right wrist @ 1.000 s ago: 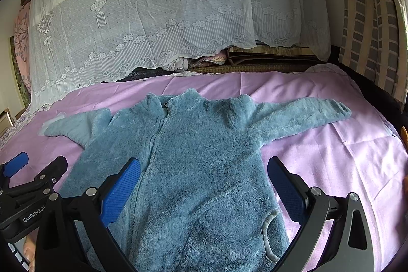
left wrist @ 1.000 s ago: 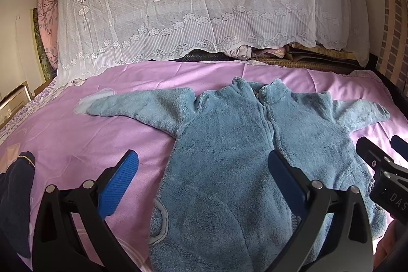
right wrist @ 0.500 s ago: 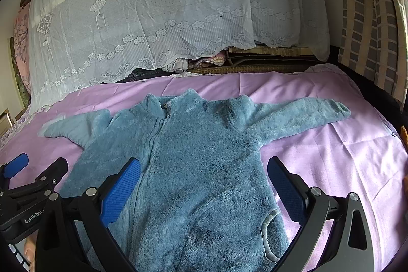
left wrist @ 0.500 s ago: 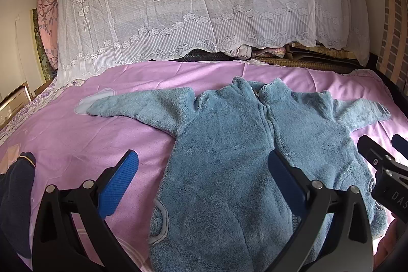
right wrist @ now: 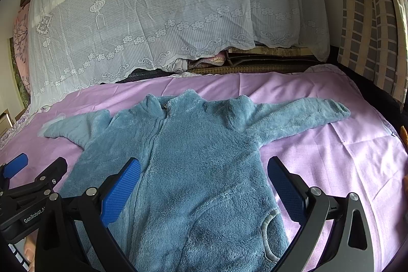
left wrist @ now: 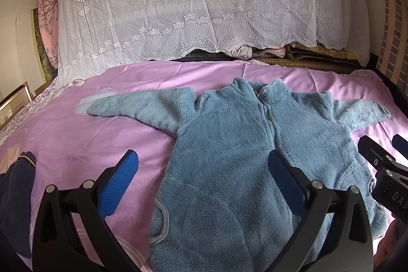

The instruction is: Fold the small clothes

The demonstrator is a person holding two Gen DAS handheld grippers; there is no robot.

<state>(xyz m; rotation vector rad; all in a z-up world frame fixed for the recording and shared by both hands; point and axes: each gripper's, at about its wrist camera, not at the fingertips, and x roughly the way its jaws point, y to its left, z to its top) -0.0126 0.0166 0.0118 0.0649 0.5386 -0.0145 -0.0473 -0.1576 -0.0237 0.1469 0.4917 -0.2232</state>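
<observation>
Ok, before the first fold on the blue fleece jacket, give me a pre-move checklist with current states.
1. Fleece jacket lies flat, front up: ok.
2. Both sleeves spread out, left sleeve and right sleeve: ok.
3. Zipper closed: ok as far as visible; the lower part is hidden.
4. Left tongs open, holding nothing: ok.
5. Right tongs open, holding nothing: ok.
6. Dark garment clear of the jacket: ok.
</observation>
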